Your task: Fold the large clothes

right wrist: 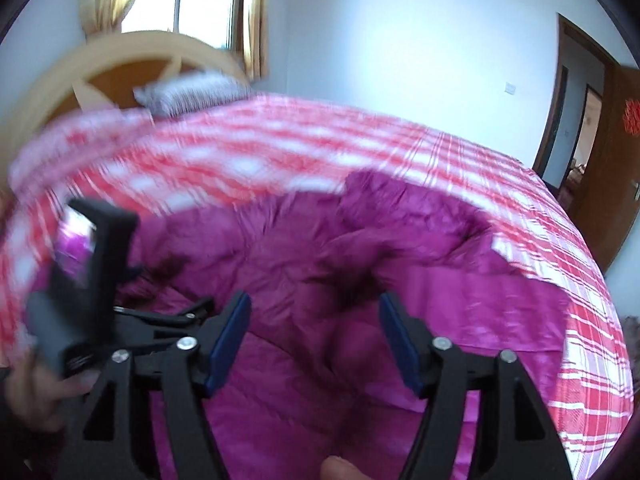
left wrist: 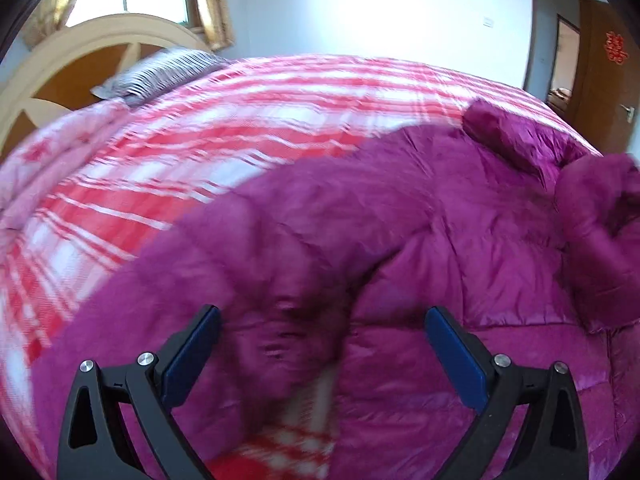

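Your left tongs (left wrist: pixel 322 334) stood wide open over the magenta padded coat (left wrist: pixel 400 220), with nothing between the blue pads (left wrist: pixel 188 360). The coat spread beneath and ahead of them, running off to their right, where a bunched sleeve (left wrist: pixel 596 216) lay well past the right finger. A blurred fold of the coat rose in the gap between the fingers, but whether it touched either pad could not be told. Beyond and to the left of the tongs lay the red-and-white checked bed cover (left wrist: pixel 180 128), and a strip of it showed just below the gap.

Your right tongs (right wrist: pixel 316 344) were also open wide and held nothing. The coat (right wrist: pixel 320 240) lay under and ahead of them, its rumpled upper part (right wrist: pixel 400 208) just beyond the fingertips. The other gripper's body (right wrist: pixel 88 280) sat close on their left. The striped pillow (right wrist: pixel 188 92) and headboard (right wrist: pixel 112 68) were far ahead, to the left.
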The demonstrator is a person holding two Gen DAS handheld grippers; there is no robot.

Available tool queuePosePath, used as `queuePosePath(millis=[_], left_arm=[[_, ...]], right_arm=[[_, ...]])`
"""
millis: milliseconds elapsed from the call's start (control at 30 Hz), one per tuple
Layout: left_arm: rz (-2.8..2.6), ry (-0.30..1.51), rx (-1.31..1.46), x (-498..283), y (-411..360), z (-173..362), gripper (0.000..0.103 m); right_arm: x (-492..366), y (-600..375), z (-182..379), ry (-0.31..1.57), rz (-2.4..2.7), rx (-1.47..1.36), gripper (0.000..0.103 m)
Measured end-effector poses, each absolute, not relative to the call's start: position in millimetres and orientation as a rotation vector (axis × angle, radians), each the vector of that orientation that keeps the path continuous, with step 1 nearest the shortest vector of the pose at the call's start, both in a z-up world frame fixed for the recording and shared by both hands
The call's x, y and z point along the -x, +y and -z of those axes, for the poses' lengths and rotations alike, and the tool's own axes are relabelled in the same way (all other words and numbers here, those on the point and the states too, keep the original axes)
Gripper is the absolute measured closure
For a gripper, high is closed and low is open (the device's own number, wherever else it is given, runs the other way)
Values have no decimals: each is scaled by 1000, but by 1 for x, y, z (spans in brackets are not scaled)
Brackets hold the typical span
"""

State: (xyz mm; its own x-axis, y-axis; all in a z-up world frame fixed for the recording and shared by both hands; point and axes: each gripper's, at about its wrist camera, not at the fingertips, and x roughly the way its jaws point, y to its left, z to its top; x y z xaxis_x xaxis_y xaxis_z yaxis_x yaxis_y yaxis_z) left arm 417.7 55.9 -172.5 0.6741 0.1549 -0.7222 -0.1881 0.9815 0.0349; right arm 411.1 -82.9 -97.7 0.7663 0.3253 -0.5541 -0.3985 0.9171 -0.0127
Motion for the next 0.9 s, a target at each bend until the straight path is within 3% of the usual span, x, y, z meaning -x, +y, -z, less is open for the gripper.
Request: queuePosePath(millis=[167, 233, 300, 467, 700, 800, 900], left_arm=[[-174, 652, 93, -401, 47, 111, 1], [-119, 614, 85, -403, 26, 95, 1], [-50, 610, 45, -410, -2, 90, 1], [-85, 633, -136, -446, -56, 126, 1], [-81, 859, -28, -486, -34, 191, 1], [-52, 860, -6, -486, -33, 194, 1], [-69, 846, -57, -482, -43, 197, 1]], right_arm=[[-399, -176, 75, 500, -258, -15, 24], [-402, -211, 74, 505, -126, -45, 29], [-416, -244, 80, 543, -4, -111, 59], [-462, -279, 111, 648, 100, -215, 79], [-497, -251, 160, 776, 6, -128, 82], [-505, -257, 193, 882, 56, -115, 89], [-497, -267, 200, 869, 62, -134, 94]])
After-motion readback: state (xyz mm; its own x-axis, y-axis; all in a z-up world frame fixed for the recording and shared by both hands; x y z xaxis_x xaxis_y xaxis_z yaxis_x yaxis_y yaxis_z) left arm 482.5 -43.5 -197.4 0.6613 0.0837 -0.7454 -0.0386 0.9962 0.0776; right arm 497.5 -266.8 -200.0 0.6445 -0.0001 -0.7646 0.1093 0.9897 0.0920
